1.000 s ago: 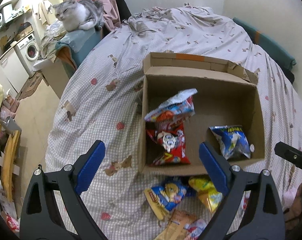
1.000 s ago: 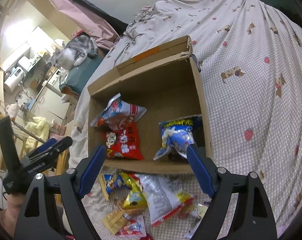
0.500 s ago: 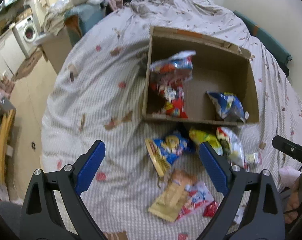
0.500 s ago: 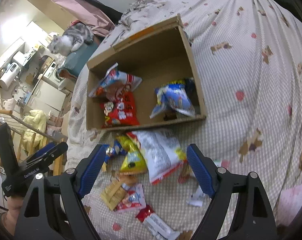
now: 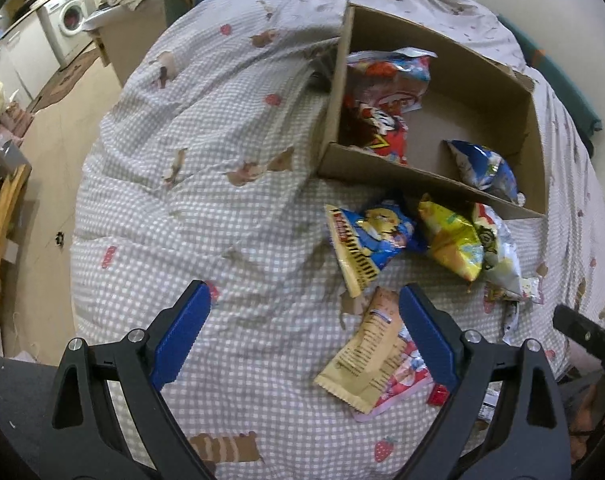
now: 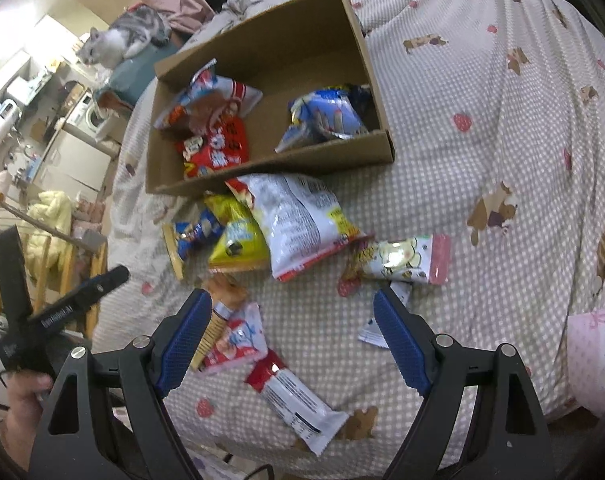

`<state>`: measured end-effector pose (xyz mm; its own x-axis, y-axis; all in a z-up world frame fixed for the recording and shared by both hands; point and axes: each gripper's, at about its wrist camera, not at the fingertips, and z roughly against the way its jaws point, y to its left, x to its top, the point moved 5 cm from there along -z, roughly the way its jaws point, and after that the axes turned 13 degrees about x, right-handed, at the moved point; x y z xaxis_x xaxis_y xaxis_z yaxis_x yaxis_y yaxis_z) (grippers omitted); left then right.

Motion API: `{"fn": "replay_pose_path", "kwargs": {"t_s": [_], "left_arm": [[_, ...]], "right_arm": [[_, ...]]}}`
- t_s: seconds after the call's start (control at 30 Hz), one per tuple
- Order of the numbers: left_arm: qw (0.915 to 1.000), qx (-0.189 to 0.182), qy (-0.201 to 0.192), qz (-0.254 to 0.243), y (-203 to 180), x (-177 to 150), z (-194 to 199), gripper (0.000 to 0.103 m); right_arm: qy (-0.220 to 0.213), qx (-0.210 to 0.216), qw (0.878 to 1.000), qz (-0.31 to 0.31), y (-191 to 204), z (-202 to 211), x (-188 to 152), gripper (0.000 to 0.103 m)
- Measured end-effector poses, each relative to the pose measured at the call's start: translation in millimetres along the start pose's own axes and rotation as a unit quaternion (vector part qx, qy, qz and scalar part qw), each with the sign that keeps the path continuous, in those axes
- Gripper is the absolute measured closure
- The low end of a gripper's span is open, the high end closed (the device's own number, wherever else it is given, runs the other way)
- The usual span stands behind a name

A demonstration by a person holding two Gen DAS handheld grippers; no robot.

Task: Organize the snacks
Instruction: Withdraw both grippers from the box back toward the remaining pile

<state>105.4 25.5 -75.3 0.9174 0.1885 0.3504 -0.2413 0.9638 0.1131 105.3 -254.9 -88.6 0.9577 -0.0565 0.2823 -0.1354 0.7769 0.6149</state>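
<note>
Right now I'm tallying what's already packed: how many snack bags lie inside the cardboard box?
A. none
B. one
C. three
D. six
C: inside the cardboard box lie a red-and-white bag over a red bag on one side, and a blue bag on the other.

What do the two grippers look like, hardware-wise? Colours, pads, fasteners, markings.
Both match: the left gripper and right gripper have black triangulated finger frames with cut-out windows, blue ribbed pads on the inner faces, and silver round-head screws at the joints. In the right wrist view the left gripper's side carries white lettering, too blurred to read, and a bare hand grips its handle. No cables clearly visible.
</note>
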Motion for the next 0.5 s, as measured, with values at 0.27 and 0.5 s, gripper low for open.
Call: {"fn": "replay_pose_path", "kwargs": {"t_s": [0.27, 0.5], "left_arm": [[0.9989, -0.013, 0.044, -0.006, -2.6, -14.8, -13.0, 0.010], [0.9977, -0.010, 0.057, -0.035, -13.1, -20.1, -17.2, 0.010]], "right_arm": [[0.078, -0.007, 0.997, 0.002, -5.0, -25.4, -22.9, 0.017], [0.213, -0.025, 0.975, 0.064, 8.6, -69.4, -62.6, 0.019]]}}
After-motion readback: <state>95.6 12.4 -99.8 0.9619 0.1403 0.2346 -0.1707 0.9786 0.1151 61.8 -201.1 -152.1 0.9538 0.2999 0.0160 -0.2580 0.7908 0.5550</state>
